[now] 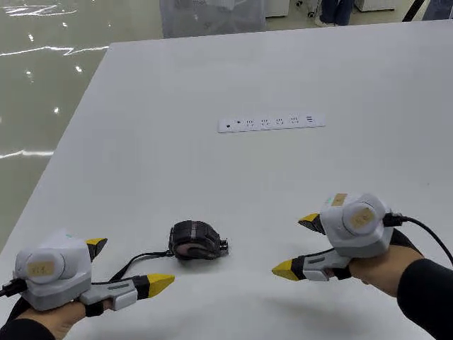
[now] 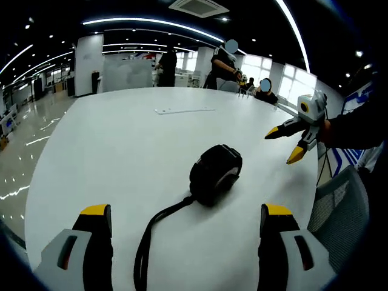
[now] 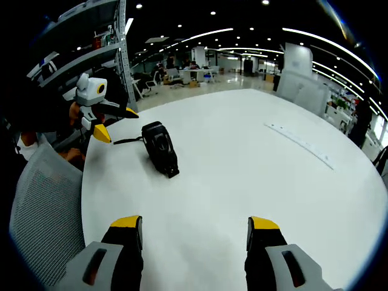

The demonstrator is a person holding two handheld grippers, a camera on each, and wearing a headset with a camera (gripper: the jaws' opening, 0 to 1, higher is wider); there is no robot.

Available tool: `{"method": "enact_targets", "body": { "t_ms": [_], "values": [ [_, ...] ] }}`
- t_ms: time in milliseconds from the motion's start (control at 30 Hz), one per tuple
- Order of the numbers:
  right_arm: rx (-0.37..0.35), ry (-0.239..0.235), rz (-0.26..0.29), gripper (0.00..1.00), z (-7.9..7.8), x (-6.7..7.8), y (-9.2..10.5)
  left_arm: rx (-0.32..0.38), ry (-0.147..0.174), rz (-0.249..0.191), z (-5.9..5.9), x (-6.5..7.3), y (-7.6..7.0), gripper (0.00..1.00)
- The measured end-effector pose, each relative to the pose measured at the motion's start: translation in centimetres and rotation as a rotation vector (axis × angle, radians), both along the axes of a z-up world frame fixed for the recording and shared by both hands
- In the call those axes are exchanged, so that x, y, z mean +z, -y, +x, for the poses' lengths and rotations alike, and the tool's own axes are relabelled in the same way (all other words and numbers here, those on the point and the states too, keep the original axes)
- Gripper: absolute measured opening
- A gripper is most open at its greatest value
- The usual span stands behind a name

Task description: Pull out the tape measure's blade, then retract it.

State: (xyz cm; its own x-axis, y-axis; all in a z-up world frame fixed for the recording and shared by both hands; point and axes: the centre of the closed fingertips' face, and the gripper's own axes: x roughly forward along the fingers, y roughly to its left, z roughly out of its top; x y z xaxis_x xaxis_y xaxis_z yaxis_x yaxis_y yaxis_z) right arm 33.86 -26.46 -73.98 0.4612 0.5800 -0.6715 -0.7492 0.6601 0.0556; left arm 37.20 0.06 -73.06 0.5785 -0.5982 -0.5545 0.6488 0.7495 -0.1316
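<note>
Tape measure (image 1: 197, 241) sits on the bench (image 1: 212, 170) just ahead of the spread jaws of the left gripper (image 1: 129, 263) and farther ahead of the right gripper (image 1: 296, 245), jaws likewise spread, and is likely a stiff, weighty case best clamped across its sides.

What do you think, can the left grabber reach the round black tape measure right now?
Probably yes. The left gripper has open jaws pointed at the round black tape measure; just bare white table and the black strap lie between them. The right gripper sits apart on the other side.
</note>
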Motion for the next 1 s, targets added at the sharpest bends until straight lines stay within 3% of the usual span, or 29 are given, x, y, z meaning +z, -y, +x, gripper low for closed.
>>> {"method": "enact_targets", "body": {
  "t_ms": [167,200,267,333,467,533,800,833,867,933,1000],
  "values": [
    [-0.068,-0.007,0.031,0.70,-1.2,0.6,2.7,-0.008,0.023,-0.021,-0.9,0.7,-0.5,0.99],
    [-0.074,0.003,0.029,0.71,-1.5,0.7,3.1,-0.024,0.006,-0.047,-1.4,0.9,-0.2,0.99],
    [-0.081,0.004,0.025,0.74,-2.2,0.8,3.9,-0.040,0.002,-0.048,-1.8,0.8,-0.5,0.99],
    [-0.089,0.010,0.025,0.78,-2.6,1.0,4.5,-0.039,0.013,-0.005,-1.9,0.6,-1.2,0.99],
    [-0.109,0.021,0.021,0.85,-3.7,1.4,6.2,-0.057,0.018,-0.013,-2.7,1.0,-2.0,0.99],
    [-0.118,0.024,0.000,0.85,-4.4,1.2,7.3,-0.044,0.006,-0.005,-2.8,0.9,-2.6,0.99],
    [-0.168,0.037,-0.005,0.96,-5.8,2.1,10.2,-0.024,0.044,-0.046,-2.4,2.9,-3.4,0.99],
    [-0.173,0.038,-0.002,0.97,-5.9,2.2,10.4,-0.027,0.043,-0.045,-2.5,3.0,-3.4,0.99],
    [-0.183,0.037,0.001,0.97,-6.1,2.3,10.8,-0.042,0.012,-0.067,-2.9,3.1,-3.2,0.99],
    [-0.189,0.038,-0.004,0.99,-6.4,2.2,11.4,-0.040,0.040,-0.034,-2.5,3.2,-3.8,0.99],
    [-0.192,0.038,0.001,0.99,-6.6,2.3,11.9,-0.039,0.040,-0.035,-2.6,3.3,-4.0,0.99]
  ]
}}
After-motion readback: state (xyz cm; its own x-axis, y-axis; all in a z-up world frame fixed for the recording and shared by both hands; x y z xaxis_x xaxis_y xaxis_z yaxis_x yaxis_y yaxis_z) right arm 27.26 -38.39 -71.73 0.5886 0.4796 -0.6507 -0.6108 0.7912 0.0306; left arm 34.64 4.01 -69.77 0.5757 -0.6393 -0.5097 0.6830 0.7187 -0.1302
